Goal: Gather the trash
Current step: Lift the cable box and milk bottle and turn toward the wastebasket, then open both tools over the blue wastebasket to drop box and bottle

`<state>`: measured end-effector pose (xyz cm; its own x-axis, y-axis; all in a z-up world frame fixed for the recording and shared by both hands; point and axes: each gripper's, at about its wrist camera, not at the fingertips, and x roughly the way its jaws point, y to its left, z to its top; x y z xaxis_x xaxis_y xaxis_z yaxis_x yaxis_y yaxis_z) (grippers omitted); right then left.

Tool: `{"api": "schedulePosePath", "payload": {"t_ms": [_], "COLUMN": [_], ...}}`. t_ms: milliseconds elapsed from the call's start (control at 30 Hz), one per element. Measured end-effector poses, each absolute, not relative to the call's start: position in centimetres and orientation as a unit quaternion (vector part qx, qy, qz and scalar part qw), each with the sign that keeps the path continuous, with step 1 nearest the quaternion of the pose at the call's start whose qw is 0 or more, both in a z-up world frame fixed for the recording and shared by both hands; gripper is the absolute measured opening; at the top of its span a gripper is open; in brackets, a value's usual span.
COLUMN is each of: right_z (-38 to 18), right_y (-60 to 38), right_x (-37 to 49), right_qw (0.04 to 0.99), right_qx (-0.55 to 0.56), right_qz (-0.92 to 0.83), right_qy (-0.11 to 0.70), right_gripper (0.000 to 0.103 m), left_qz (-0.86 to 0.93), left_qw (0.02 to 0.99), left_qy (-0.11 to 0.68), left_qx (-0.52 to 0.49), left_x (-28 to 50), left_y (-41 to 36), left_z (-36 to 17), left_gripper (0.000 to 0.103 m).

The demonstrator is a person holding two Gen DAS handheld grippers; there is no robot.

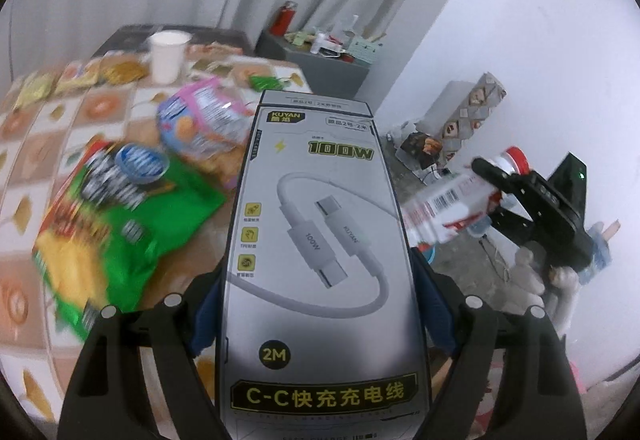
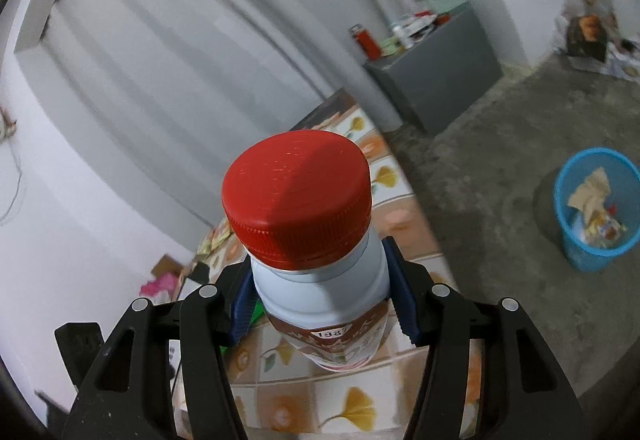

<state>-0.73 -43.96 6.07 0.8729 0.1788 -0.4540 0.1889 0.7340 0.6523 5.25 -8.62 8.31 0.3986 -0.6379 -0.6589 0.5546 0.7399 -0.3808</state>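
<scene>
Both loaded: left gripper point(image 1: 316, 320) clamps the cable box point(image 1: 320, 240), long axis pointing forward; right gripper point(image 2: 320, 300) clamps the red-capped bottle point(image 2: 312, 240). Blue bin point(image 2: 596, 207) sits on the floor off our right, beyond the worktop point(image 2: 360, 412) edge; right hand looks nearer.

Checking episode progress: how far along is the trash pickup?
Done: blue bin on the floor already holds some wrappers. In hand: left gripper grips a cable box, right gripper a red-capped bottle. Left: green chip bag, pink snack bag, paper cup on the table.
</scene>
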Motion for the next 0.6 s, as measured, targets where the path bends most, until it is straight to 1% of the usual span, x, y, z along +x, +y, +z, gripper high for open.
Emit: {"api": "schedulePosePath", "payload": {"t_ms": [233,433,600], "right_z": [5.3,3.7,0.5], "right_y": [-50.4,-56.4,-61.3], "right_x": [-4.8,-9.2,-10.5], "right_qw": [0.888,0.871,0.846], "right_qx": [0.392,0.406,0.428], "right_qz": [-0.092,-0.197,-0.256], "right_qy": [0.223,0.195,0.190], "right_gripper": [0.054,0.054,0.054], "left_qz": [-0.404,-0.463,-0.506], "left_qw": [0.818,0.780,0.739], "left_qy": [0.410,0.417,0.436], "left_qx": [-0.003,0.054,0.095], "left_x": [7.5,8.6,9.5], "left_y": [-17.3,-28.0,-38.2], "left_z": [9.0,8.6,6.3], "left_gripper": [0.080,0.080,0.080]}}
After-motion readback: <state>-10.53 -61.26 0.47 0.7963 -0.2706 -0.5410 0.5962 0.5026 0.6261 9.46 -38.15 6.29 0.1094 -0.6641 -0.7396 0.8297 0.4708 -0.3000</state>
